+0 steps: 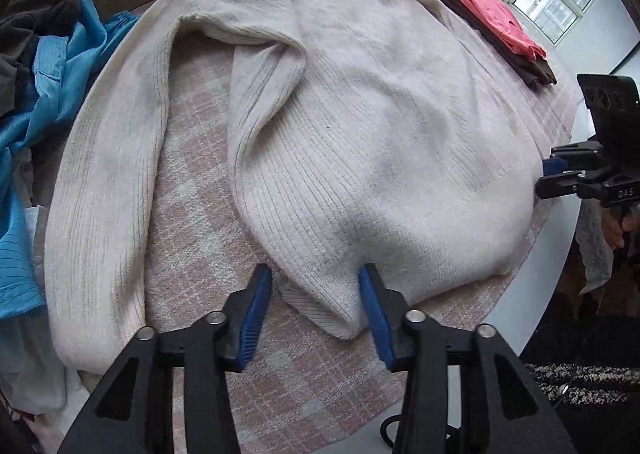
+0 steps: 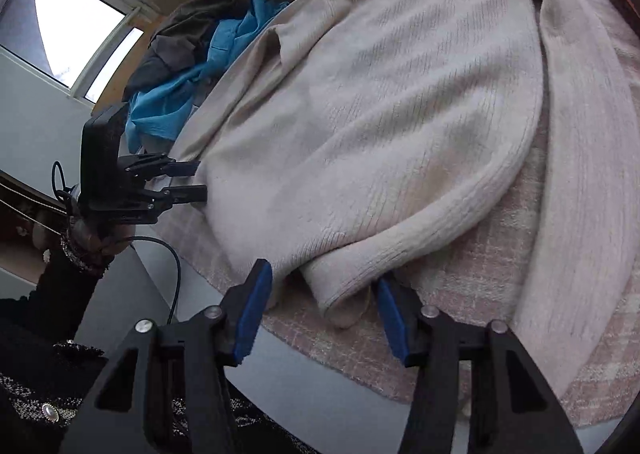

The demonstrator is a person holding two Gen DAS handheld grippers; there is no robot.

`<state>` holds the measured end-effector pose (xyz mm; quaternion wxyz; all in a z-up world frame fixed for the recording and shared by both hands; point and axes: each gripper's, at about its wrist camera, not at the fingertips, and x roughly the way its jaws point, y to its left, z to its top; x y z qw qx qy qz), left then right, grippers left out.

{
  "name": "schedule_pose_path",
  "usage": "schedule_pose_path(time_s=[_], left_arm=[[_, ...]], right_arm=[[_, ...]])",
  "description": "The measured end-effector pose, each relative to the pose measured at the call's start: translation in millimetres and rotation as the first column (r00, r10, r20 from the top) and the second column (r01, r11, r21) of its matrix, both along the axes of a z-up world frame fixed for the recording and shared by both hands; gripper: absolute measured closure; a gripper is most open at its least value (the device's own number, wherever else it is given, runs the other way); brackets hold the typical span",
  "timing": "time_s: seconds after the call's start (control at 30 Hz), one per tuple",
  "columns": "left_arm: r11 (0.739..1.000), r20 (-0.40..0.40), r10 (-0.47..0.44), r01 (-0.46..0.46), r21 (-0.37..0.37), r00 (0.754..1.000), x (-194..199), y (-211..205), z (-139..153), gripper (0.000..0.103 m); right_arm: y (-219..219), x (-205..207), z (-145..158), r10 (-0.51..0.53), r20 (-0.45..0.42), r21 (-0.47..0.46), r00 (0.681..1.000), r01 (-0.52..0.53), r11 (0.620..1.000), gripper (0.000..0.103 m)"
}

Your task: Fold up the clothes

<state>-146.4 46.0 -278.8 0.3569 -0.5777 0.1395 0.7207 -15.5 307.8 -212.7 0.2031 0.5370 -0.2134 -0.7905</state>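
Cream ribbed knit: the sweater (image 1: pixel 360 113) lies spread flat ahead of both sets of jaws, its body fuzzy and softly rounded, with one long sleeve running down beyond the left gripper's (image 1: pixel 316 306) left pad. A hem corner lies between that gripper's blue pads, which stand apart and are not pressing it. The right gripper (image 2: pixel 324 306) likewise stands open, with the opposite hem corner folded into a thick lip between its pads. Beneath both is a pink checked woven cloth (image 1: pixel 192 193). Far beyond the left jaws a crumpled blue garment (image 1: pixel 60 65) is cut off by the edge of the view, and a folded coral piece (image 1: pixel 492 13) sits on a dark one. The sweater's neckline is hard to make out.
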Motion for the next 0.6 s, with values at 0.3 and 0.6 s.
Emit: schedule_pose_path(time_s=[0.3, 0.6], left_arm=[[0.994, -0.042, 0.029, -0.024, 0.111, 0.999, 26.4, -26.1, 97.1, 0.100], [0.996, 0.012, 0.028, -0.027, -0.082, 1.000, 26.5, -26.3, 41.4, 0.093]], right_arm=[[66.7, 52.1, 132.0, -0.070, -0.229, 0.052, 0.971, 0.084, 0.995, 0.099], [112.8, 54.8, 78.9, -0.222, -0.033, 0.320, 0.975, 0.221, 0.922, 0.034]])
